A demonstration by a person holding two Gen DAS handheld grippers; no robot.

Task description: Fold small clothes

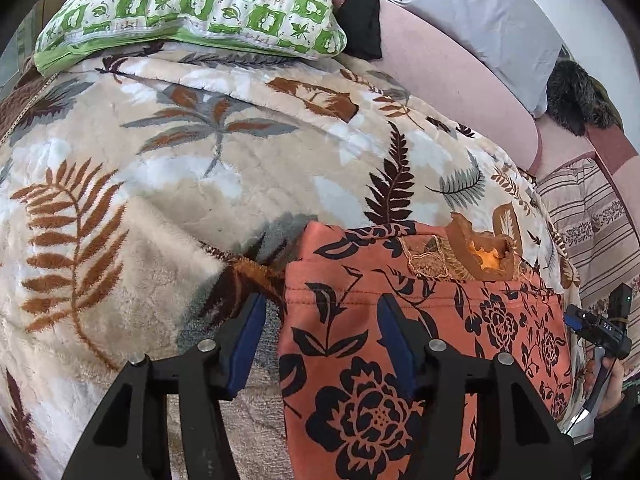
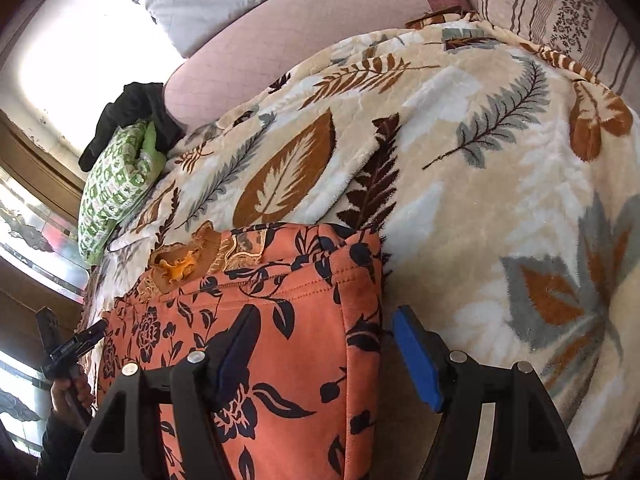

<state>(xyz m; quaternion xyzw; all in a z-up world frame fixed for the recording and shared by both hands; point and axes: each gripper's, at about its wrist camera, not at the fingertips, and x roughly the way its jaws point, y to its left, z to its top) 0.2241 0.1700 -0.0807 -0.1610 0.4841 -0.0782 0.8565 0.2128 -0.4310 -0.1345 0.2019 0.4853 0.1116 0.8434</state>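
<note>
The garment (image 1: 400, 340), an orange top with black flowers, lies on the leaf-print blanket (image 1: 160, 168). It fills the lower right of the left wrist view and the lower centre-left of the right wrist view. Its collar (image 1: 482, 254), brown with a yellow lining, sits at the far end, with embroidered trim beside it.

Both long sides appear already turned in. A stitched hem runs across the upper layer near the collar, and each side edge reads as a rounded fold, not a raw edge. The piece forms a narrow, fairly tidy rectangle. This is a judgement from its shape; the underside is hidden.

The left gripper (image 1: 322, 336) is released, its blue pads well apart. One finger stands over the blanket and the other over the garment, straddling the garment's left edge. It holds nothing.

The right gripper (image 2: 324, 354) is likewise spread and empty. It straddles the garment's right edge, one finger over the cloth and one over the blanket. Whether any fingertip touches the fabric cannot be told.

Remaining work, as judged: the lengthwise fold, bringing the near end up to the collar or the reverse, and then setting the piece aside. The near end lies out of frame below both views, so its state is unknown.

A green pillow (image 1: 192, 4) and a dark cloth (image 1: 356, 4) rest at the far end of the blanket, well apart from the garment. No other small clothes awaiting folding are identifiable.
</note>
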